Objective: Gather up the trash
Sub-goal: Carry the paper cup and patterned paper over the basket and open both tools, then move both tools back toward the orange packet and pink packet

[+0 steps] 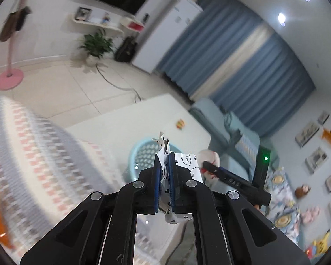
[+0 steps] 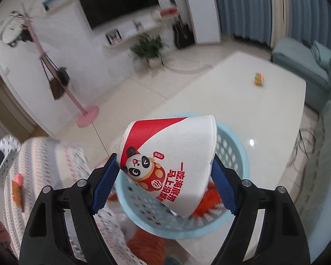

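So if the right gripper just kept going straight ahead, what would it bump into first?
Probably the blue basket: it lies right beyond the paper cup that the right gripper holds, though depth is unclear.

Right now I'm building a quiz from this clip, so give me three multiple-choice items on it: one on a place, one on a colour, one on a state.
1. Where is the paper cup?
A. on the floor
B. in the right gripper, above the basket
C. on the sofa

2. What colour is the basket?
A. light blue
B. black
C. yellow

3. What is the left gripper doing?
A. hanging open with nothing in it
B. clamped on an orange toy
C. shut on a black-and-white patterned paper

Answers:
1 B: the cup sits between the blue pads, the basket rim behind it.
2 A: its perforated wall is pale blue in both views.
3 C: the pads pinch the printed paper between them.
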`<action>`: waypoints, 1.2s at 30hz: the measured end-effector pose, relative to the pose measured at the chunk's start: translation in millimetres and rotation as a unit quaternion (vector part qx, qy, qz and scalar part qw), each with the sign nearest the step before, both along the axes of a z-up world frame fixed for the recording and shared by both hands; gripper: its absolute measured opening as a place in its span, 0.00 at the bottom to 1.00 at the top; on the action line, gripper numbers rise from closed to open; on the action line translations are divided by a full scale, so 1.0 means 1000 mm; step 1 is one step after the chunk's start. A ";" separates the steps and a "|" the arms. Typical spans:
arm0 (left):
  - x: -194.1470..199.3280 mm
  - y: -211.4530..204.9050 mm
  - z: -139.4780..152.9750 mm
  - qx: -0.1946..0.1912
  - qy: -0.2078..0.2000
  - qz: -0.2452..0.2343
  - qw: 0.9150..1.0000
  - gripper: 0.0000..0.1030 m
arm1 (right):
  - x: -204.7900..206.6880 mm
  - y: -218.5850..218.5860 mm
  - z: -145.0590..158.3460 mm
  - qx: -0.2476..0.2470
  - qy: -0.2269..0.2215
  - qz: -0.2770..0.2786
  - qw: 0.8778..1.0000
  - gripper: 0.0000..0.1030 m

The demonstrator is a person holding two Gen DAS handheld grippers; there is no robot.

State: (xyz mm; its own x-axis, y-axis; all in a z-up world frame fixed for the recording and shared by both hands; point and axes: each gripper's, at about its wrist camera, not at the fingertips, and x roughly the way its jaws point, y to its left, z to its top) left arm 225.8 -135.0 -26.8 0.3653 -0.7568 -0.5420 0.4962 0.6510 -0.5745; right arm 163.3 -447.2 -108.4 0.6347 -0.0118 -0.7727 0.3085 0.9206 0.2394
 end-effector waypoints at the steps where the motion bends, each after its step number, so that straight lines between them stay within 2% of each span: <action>1: 0.003 -0.014 -0.005 0.007 0.004 -0.009 1.000 0.05 | 0.002 -0.003 -0.007 0.002 0.014 -0.005 1.000 0.75; 6: 0.020 -0.079 -0.036 0.040 0.031 -0.040 0.998 0.05 | 0.007 -0.012 -0.034 0.006 0.047 -0.011 0.999 0.76; 12: 0.029 -0.123 -0.059 0.057 0.043 -0.068 0.995 0.08 | 0.012 -0.030 -0.050 0.017 0.065 -0.018 0.998 0.76; 14: 0.032 -0.135 -0.064 0.065 0.042 -0.076 0.994 0.17 | 0.011 -0.036 -0.052 0.024 0.065 -0.024 0.997 0.76; 16: 0.033 -0.142 -0.068 0.069 0.043 -0.077 0.994 0.48 | 0.009 -0.041 -0.053 0.030 0.064 -0.029 0.997 0.76; 18: 0.033 -0.142 -0.069 0.070 0.036 -0.068 0.995 0.54 | 0.008 -0.046 -0.054 0.032 0.064 -0.033 0.997 0.77; 21: 0.031 -0.139 -0.071 0.066 0.043 -0.071 0.994 0.55 | 0.004 -0.047 -0.053 0.029 0.059 -0.032 0.997 0.80; 27: 0.021 -0.117 -0.059 0.066 0.019 -0.057 0.996 0.60 | -0.001 -0.036 -0.043 0.029 0.042 -0.025 0.998 0.80; 32: 0.007 -0.094 -0.042 0.068 -0.002 -0.031 0.997 0.62 | -0.006 -0.014 -0.016 0.015 0.008 -0.009 1.000 0.80; 36: -0.009 -0.053 -0.025 0.067 -0.029 0.002 0.997 0.62 | -0.009 0.014 0.012 0.006 -0.035 0.025 0.999 0.80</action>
